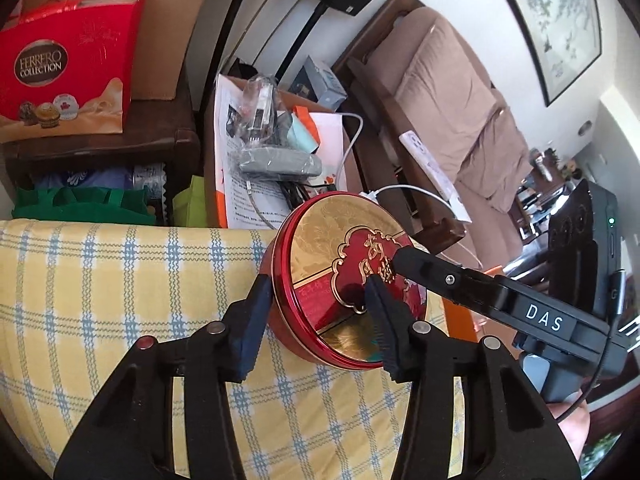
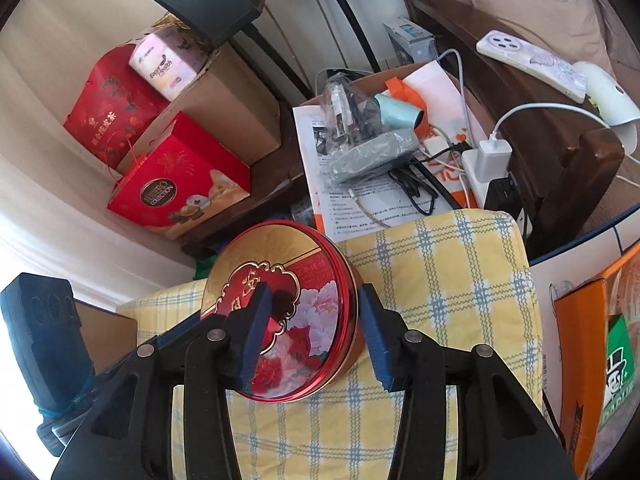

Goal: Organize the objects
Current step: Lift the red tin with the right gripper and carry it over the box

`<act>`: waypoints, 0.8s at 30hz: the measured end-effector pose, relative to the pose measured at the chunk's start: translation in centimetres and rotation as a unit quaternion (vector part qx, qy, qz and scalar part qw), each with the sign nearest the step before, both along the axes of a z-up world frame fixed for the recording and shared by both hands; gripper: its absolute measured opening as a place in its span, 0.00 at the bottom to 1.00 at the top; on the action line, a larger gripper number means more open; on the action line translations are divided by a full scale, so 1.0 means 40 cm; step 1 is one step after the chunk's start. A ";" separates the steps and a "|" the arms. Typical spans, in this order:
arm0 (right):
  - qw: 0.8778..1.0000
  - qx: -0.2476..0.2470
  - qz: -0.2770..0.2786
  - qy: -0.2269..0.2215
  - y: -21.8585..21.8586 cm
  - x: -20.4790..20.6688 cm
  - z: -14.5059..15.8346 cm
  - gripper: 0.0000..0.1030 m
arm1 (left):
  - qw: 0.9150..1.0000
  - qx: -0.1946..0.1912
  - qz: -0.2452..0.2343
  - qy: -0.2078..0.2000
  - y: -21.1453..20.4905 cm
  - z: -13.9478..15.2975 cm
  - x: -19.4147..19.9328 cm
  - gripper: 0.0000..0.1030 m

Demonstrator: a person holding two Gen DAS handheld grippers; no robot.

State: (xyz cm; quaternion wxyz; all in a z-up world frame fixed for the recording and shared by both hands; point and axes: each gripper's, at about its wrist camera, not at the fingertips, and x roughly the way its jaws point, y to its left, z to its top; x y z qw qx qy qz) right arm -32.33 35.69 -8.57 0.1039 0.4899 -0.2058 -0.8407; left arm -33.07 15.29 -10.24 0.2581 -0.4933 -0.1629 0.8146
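Observation:
A round red and gold tin [image 1: 320, 240] [image 2: 272, 252] lies tilted on a yellow plaid cushion [image 1: 120, 280] [image 2: 440, 272]. My left gripper [image 1: 320, 324] clamps the tin's near-left edge, one pad on the outer wall and the other on the lid. Reaching in from the right of the left wrist view, my right gripper [image 2: 314, 332] holds the opposite edge the same way, one pad on the lid and one against the side wall. Its fingertip [image 1: 400, 260] rests on the lid. Part of the left gripper's body [image 2: 40, 340] shows at the lower left of the right wrist view.
Behind the cushion stand a red Ferrero box [image 1: 60, 68] [image 2: 180, 192] and a cardboard box [image 2: 224, 100] on a dark shelf. A box of papers and cables [image 1: 272, 152] and a sofa [image 1: 460, 120] lie beyond. An orange bag [image 2: 580, 360] stands right.

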 end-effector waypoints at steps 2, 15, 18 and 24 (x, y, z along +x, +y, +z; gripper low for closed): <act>1.000 0.000 0.000 0.003 -0.003 0.007 0.015 0.44 | 1.000 0.002 0.003 0.004 -0.006 0.017 0.010 0.44; 0.998 0.015 0.029 0.054 -0.118 0.093 0.214 0.43 | 0.998 0.012 0.053 0.042 -0.127 0.225 0.134 0.44; 0.997 0.019 0.039 0.069 -0.160 0.123 0.260 0.43 | 0.996 0.016 0.065 0.055 -0.172 0.269 0.169 0.44; 0.994 0.023 0.064 0.087 -0.257 0.179 0.327 0.43 | 0.994 0.017 0.089 0.065 -0.270 0.330 0.222 0.44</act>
